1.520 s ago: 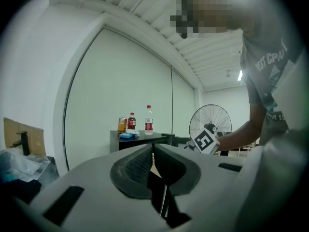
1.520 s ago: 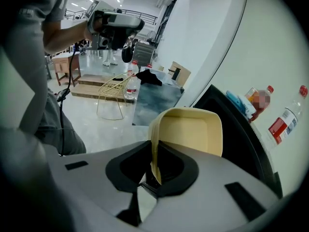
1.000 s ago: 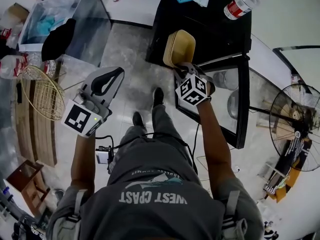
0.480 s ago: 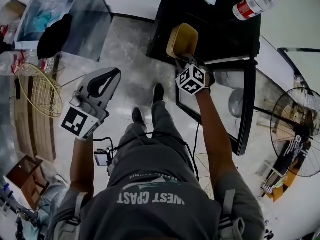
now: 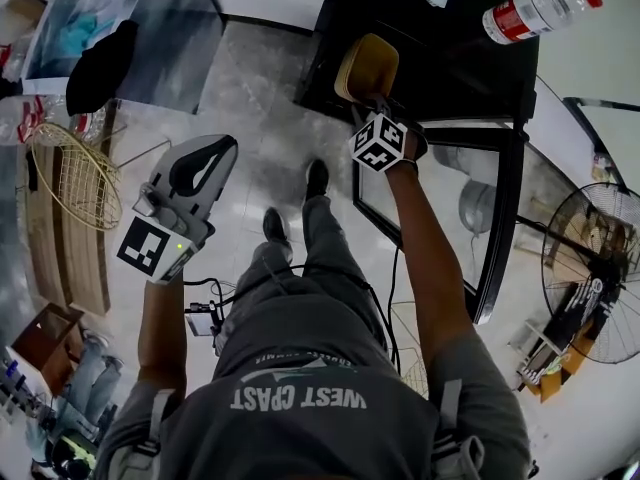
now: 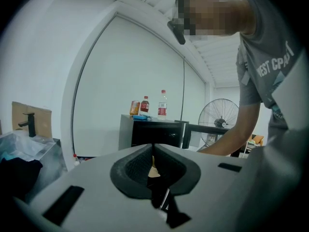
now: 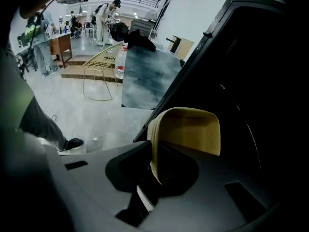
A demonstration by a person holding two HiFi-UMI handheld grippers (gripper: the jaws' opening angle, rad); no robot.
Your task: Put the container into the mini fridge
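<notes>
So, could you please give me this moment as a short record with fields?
container: tan, held on edge at the mini fridge
right tongs: shut on the container's rim
left tongs: shut, empty, off to the side
mini fridge: black, glass door open, bottle lying on top
stage: container not yet released

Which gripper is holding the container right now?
The right gripper: its jaws pinch the rim of the tan container. The left gripper has its jaws together, empty.
</notes>
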